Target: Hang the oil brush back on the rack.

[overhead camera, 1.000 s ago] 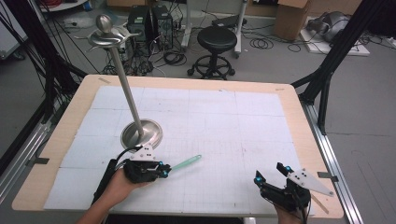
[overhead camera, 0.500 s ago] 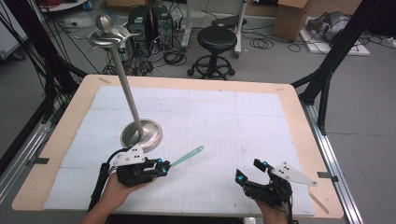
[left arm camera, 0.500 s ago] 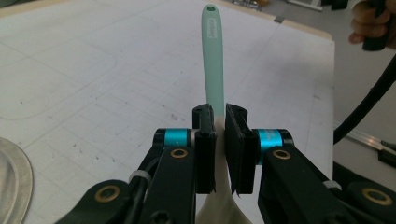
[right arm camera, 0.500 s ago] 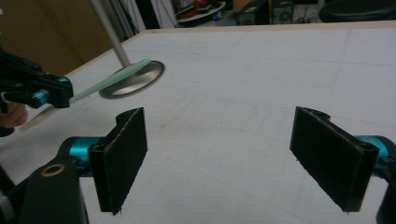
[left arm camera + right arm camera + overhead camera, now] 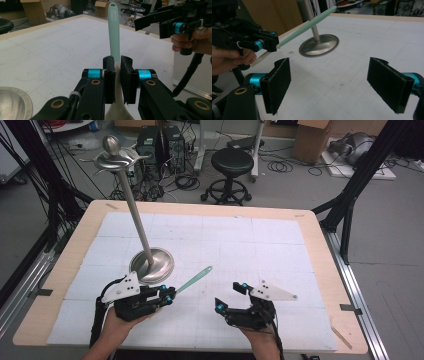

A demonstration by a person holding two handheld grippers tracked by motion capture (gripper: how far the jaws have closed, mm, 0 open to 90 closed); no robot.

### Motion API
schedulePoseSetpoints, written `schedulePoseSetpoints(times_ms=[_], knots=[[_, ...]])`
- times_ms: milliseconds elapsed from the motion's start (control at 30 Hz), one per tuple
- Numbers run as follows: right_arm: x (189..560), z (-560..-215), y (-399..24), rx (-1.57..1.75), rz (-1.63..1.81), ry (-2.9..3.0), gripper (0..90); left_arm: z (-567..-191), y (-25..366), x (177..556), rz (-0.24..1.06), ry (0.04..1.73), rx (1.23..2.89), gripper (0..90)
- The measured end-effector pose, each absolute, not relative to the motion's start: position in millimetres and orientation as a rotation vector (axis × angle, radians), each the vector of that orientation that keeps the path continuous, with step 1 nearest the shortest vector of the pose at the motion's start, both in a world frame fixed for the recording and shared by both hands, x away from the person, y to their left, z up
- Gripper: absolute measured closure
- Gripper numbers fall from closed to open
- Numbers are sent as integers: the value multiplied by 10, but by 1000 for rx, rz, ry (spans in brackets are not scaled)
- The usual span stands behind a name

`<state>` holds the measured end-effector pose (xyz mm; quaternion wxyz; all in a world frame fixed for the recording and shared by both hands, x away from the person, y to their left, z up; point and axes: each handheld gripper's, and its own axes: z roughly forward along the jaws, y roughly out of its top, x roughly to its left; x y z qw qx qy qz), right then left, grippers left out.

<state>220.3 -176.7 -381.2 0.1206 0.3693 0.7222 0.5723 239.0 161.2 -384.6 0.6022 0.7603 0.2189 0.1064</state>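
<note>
The pale green spatula (image 5: 194, 279) is held above the table, clear of the surface, with its long handle slanting up and away from the person toward the middle of the board. In the left gripper view the handle (image 5: 114, 30) rises straight out between the two black jaws, and a whitish, wider part of the tool sits below the pads, near the camera. No bowl, tray or other container stands on the table.

The left gripper (image 5: 167, 295) has its jaws pressed together on the spatula, pinching it near the point where the green handle meets the whitish part. The right gripper (image 5: 231, 297) hovers just beside it over the near part of the table; its jaws are spread wide with nothing between them, as the right gripper view shows plainly with both pads (image 5: 278, 83) standing well apart.

Just beyond the left gripper stands a metal stand (image 5: 150, 262), a round shiny base with a thin tilted pole that carries a small dish and a knob at the top.

The table (image 5: 280, 245) is a white gridded sheet framed in light wood. Behind it the floor holds a black stool (image 5: 230, 172), cables, computer cases and cardboard boxes.
</note>
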Motion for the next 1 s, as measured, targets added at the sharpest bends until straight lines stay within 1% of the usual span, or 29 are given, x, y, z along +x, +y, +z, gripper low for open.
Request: schedulePoseSetpoints(times_ms=[67,333,467,733,833,1000], knots=[[2238,-3800,-1681,1056,1679,2126,184,-3835,1611,2376,246,499,1762,821],[2309,-3695,-1461,986,1754,2152,328,-3825,1562,2342,241,483,1751,820],[2337,-3645,-1412,980,1773,2157,362,-3820,1536,2329,239,475,1747,820],[2376,-3611,-1369,982,1781,2147,378,-3820,1521,2311,240,472,1747,819],[2374,-3596,-1358,986,1800,2134,414,-3826,1508,2306,247,473,1756,818],[2376,-3551,-1356,987,1861,2107,500,-3823,1485,2281,260,474,1752,817]])
